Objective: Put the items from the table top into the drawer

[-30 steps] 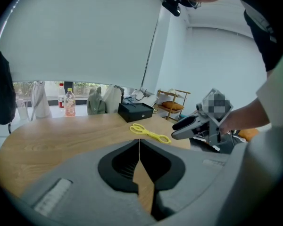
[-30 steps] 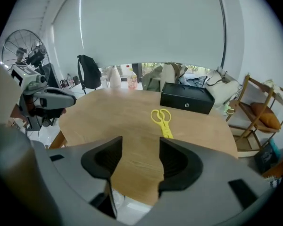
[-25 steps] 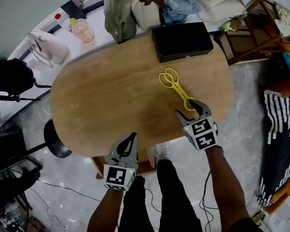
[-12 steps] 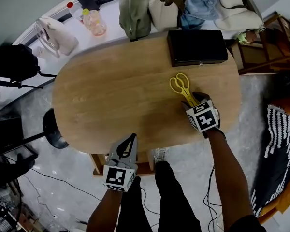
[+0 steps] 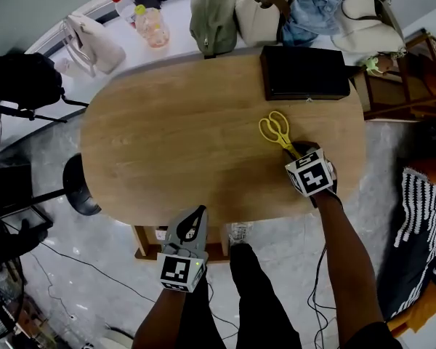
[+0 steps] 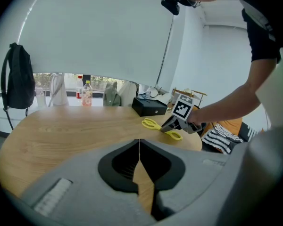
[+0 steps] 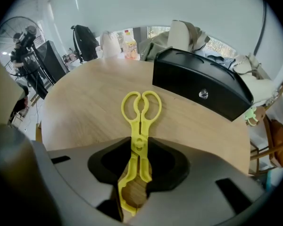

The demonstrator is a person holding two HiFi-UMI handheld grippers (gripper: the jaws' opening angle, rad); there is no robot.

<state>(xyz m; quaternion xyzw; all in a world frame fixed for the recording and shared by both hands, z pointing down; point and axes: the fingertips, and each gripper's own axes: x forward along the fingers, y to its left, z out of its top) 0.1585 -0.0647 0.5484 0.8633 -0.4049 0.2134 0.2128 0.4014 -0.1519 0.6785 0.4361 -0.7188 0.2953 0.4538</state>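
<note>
Lowered near the black box [image 5: 305,71], the right tool [image 7: 132,182] has just been closed on the yellow tongs [image 7: 139,135]; nothing is stowed.

Bright, even, diffuse light in all three views; no hard shadows.

Head view: table [image 5: 174,144] evenly lit, with faint sheen near its far edge. The floor at the left is darker. Straight lines bow toward the frame edges.

Left gripper view: heavy fisheye, black corners. The window strip [image 6: 85,81] beyond the table's far edge is blown out. The left gripper [image 6: 139,145] sits close to the lens, soft and dull.

Right gripper view: same black vignette. The yellow tongs [image 7: 140,121] are crisp at the loops and softer nearest the lens. Mild glare shows on the black box [image 7: 198,86].
</note>
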